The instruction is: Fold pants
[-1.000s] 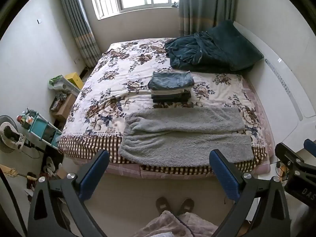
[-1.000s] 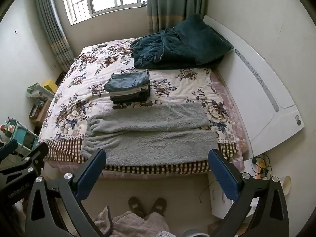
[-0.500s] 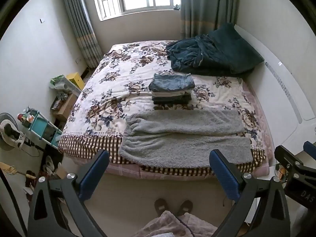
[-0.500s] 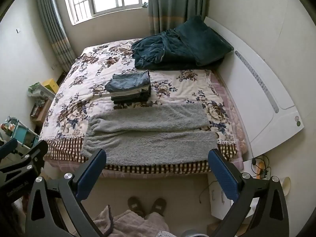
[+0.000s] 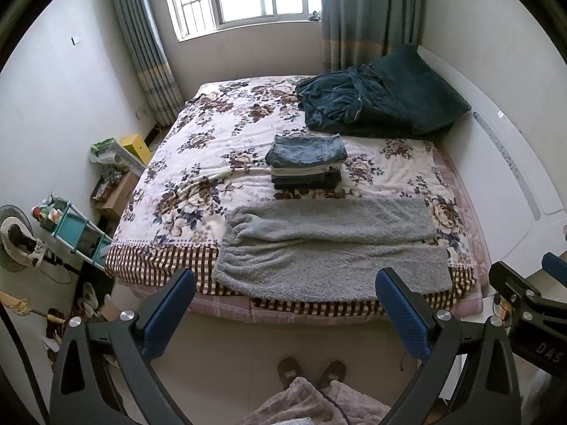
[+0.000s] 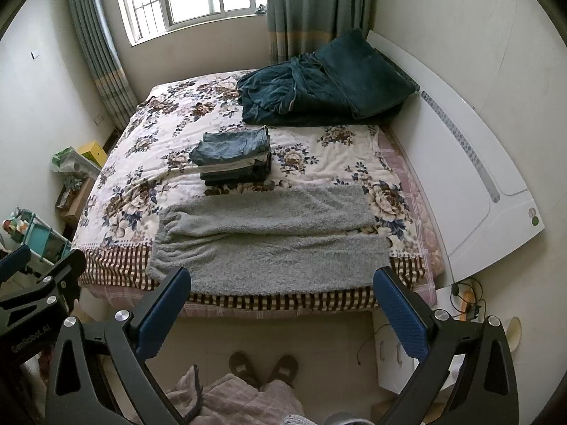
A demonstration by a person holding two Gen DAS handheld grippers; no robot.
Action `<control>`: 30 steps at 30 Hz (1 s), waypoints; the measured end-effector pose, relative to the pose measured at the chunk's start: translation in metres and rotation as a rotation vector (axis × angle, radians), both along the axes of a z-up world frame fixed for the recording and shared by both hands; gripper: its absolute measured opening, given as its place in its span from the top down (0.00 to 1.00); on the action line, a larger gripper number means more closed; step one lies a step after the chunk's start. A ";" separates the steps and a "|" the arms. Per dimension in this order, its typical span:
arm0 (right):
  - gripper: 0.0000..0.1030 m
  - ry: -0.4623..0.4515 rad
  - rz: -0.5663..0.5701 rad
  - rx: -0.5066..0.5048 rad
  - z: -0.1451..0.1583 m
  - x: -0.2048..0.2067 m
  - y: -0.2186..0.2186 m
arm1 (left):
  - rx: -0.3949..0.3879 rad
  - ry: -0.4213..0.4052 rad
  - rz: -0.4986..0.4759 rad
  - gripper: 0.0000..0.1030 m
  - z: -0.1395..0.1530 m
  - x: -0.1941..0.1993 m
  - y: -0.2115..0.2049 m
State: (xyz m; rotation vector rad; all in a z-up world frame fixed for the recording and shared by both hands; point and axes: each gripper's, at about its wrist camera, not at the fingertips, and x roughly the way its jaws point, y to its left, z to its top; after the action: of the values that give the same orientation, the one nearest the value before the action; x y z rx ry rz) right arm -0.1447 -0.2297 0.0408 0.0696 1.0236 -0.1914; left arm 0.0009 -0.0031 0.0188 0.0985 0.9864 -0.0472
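Grey fleece pants (image 5: 329, 248) lie flat along the near edge of the bed, waistband to the left, both legs stretching right; they also show in the right wrist view (image 6: 269, 241). A stack of folded pants (image 5: 306, 161) sits behind them on the floral bedspread, and it shows in the right wrist view too (image 6: 234, 157). My left gripper (image 5: 283, 304) is open and empty, held above the floor in front of the bed. My right gripper (image 6: 281, 304) is open and empty at the same height. Each gripper's side shows at the edge of the other's view.
A dark teal blanket (image 5: 375, 102) is heaped at the far right by the white headboard (image 6: 471, 163). A teal shelf cart (image 5: 74, 233), boxes and a fan stand left of the bed. My slippered feet (image 5: 312, 372) are on the floor below.
Both grippers have drawn slightly back and up from the bed; the bed appears a little lower in the views. The pants and stack have not moved.
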 end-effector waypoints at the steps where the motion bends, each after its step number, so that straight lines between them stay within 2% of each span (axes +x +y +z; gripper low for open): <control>1: 0.00 -0.001 -0.001 0.001 0.005 0.001 -0.005 | 0.001 0.001 0.000 0.00 0.003 0.000 -0.005; 30: 0.00 -0.005 0.000 0.001 0.006 -0.006 -0.005 | 0.002 -0.012 -0.001 0.00 0.005 -0.009 -0.012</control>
State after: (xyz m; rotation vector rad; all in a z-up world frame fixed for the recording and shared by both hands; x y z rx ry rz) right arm -0.1507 -0.2348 0.0467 0.0706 1.0182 -0.1906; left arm -0.0077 -0.0148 0.0234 0.1011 0.9747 -0.0469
